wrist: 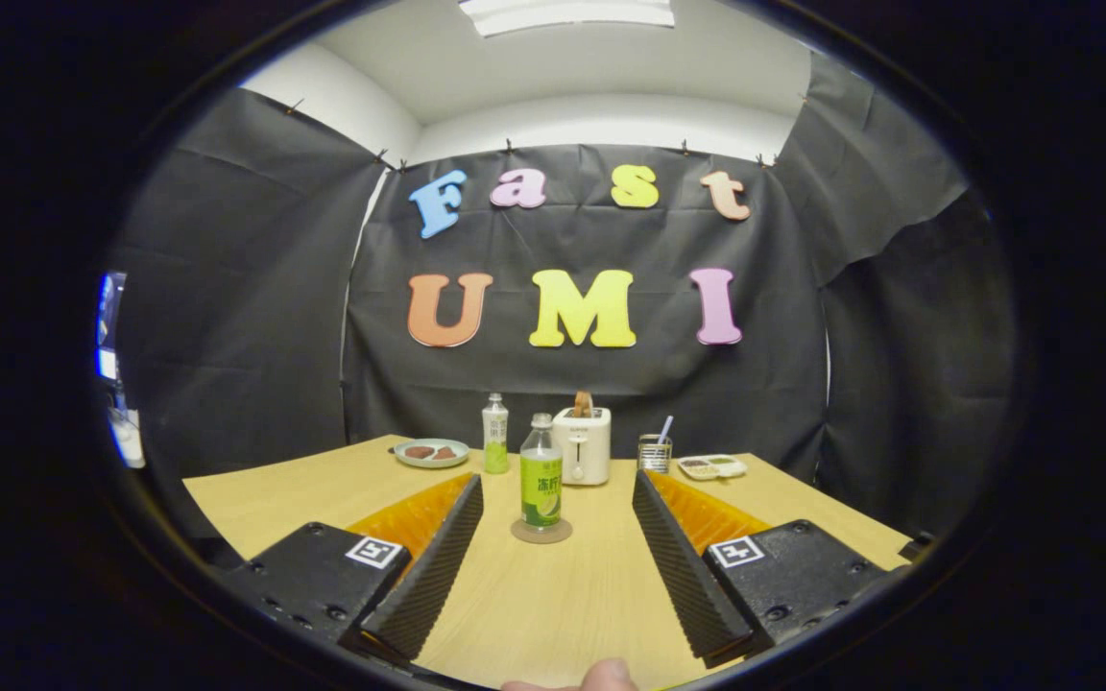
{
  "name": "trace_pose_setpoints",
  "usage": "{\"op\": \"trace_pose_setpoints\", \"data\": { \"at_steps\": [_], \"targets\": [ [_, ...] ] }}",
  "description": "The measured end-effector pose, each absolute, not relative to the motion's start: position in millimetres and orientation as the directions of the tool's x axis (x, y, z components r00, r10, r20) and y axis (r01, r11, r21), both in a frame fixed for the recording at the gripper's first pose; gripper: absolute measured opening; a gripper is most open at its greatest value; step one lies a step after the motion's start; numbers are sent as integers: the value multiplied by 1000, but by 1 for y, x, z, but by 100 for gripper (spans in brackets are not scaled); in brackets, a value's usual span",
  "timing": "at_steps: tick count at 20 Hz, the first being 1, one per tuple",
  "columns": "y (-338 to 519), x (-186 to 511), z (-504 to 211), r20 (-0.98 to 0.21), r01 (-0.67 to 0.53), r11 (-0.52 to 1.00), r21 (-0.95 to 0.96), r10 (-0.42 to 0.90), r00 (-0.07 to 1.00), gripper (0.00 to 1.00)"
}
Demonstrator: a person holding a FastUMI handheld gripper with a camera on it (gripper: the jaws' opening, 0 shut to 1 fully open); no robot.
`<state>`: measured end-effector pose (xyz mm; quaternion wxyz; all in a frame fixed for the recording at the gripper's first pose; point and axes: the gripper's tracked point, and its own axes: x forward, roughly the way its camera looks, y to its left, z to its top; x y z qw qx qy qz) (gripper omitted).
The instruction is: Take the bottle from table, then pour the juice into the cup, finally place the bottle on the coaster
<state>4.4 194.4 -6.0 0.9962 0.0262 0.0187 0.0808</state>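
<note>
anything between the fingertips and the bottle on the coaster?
No. In the gripper view, bare table runs from the open gripper to the bottle, which stands on the coaster just ahead of the fingertips.

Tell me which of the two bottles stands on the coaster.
The nearer bottle, just ahead of the open jaws, stands on the round coaster. The farther bottle stands on the bare table beside the toaster.
</note>
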Motion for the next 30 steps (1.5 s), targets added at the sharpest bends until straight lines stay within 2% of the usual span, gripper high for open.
{"op": "trace_pose_setpoints", "data": {
  "at_steps": [30],
  "targets": [
    [207, -1, 4, -56, -168, 985, 49, 171, 984, 100]
  ]
}}
